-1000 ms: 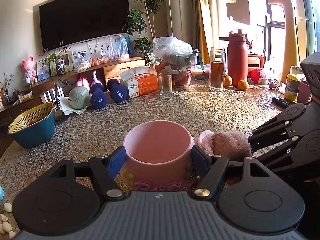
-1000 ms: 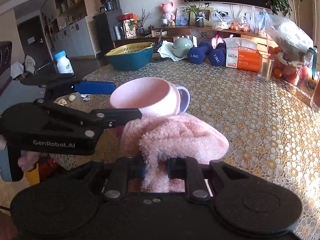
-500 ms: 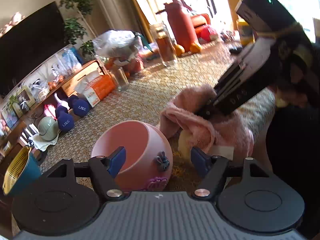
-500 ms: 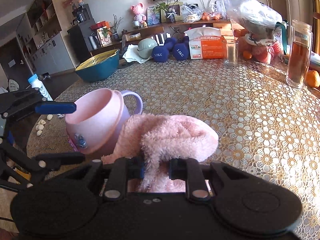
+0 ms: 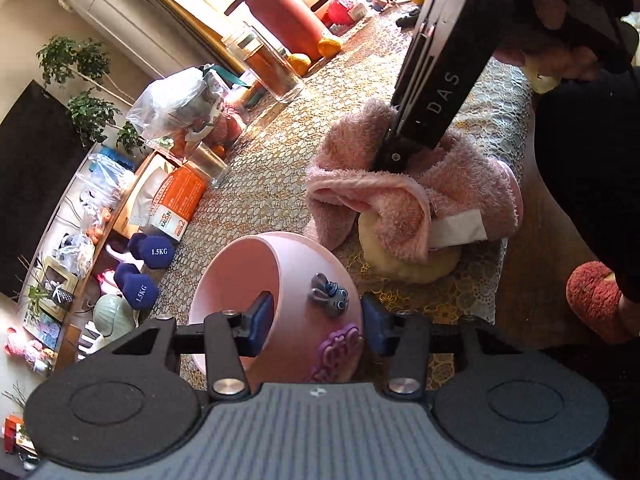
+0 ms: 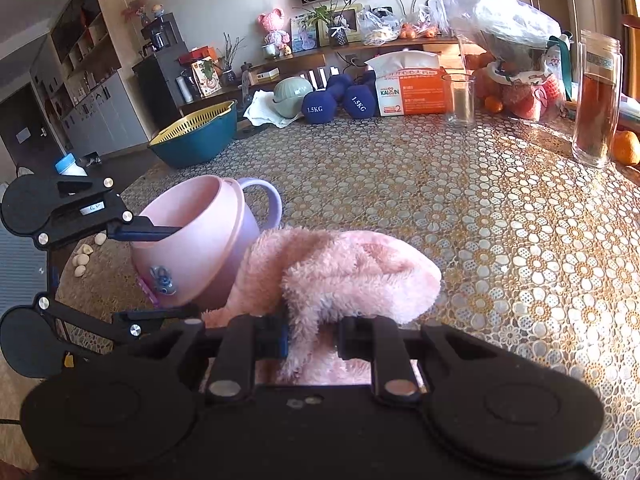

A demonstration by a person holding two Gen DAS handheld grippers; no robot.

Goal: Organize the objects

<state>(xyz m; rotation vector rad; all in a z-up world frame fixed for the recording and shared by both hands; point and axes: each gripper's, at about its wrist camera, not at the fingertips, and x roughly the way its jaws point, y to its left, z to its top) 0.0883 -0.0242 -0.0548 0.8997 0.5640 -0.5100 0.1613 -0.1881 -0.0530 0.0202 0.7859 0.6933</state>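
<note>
The left gripper (image 5: pixel 316 318) is squeezing one pink cup (image 5: pixel 280 300), jaws closed on its sides, tipping it near the worktop's (image 6: pixel 500 248) front edge. The right gripper (image 6: pixel 312 338) is pinching one fluffy pink towel (image 6: pixel 340 272) just beside the cup. Two blue dumbbells (image 6: pixel 340 100) are sitting at the far edge.

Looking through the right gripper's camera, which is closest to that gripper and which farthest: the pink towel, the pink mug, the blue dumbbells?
1. Pink towel: pinched in the right gripper.
2. Pink mug: just behind, left, tilted.
3. Blue dumbbells: far table edge, center.
</note>
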